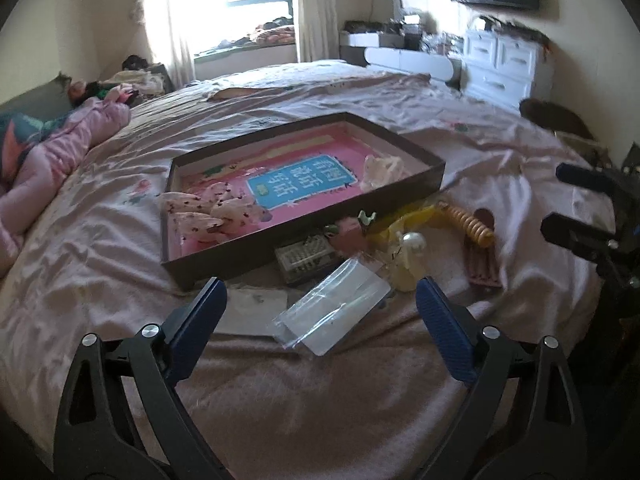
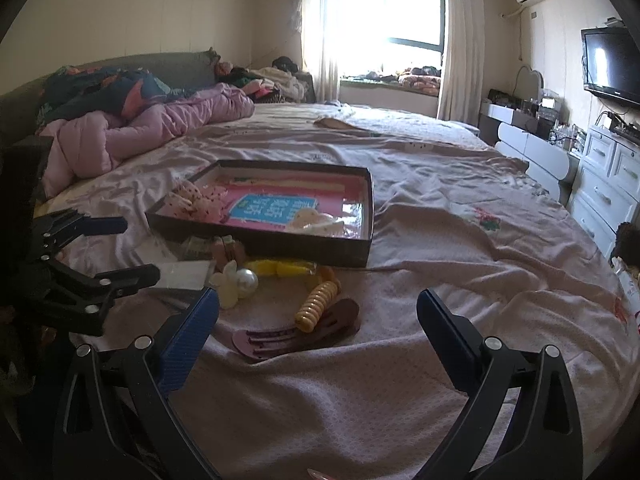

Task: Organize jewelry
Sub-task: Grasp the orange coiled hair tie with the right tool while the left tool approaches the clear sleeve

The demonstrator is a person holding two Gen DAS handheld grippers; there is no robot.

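Note:
A shallow dark box (image 1: 424, 184) (image 2: 304, 249) with a pink printed bottom lies on the bed. Inside it are a spotted fabric bow (image 1: 208, 210) (image 2: 192, 200) and a pale hair piece (image 1: 382, 170) (image 2: 316, 218). In front of the box lie a clear plastic bag (image 1: 334, 314), a pearl clip (image 1: 412, 258) (image 2: 236, 282), a yellow spiral clip (image 1: 470, 226) (image 2: 316, 306), a mauve claw clip (image 2: 296, 334) (image 1: 482, 268) and a small grid box (image 1: 306, 260). My left gripper (image 1: 322, 306) is open above the bag. My right gripper (image 2: 318, 312) is open over the spiral and mauve clips.
The bed sheet (image 2: 440, 240) is wrinkled. A pink quilt (image 2: 132, 128) and clothes pile up at the headboard side. A white drawer unit (image 2: 608, 184) and a low desk stand at the right wall, with a television (image 2: 612, 64) above. The window (image 2: 400, 12) is bright.

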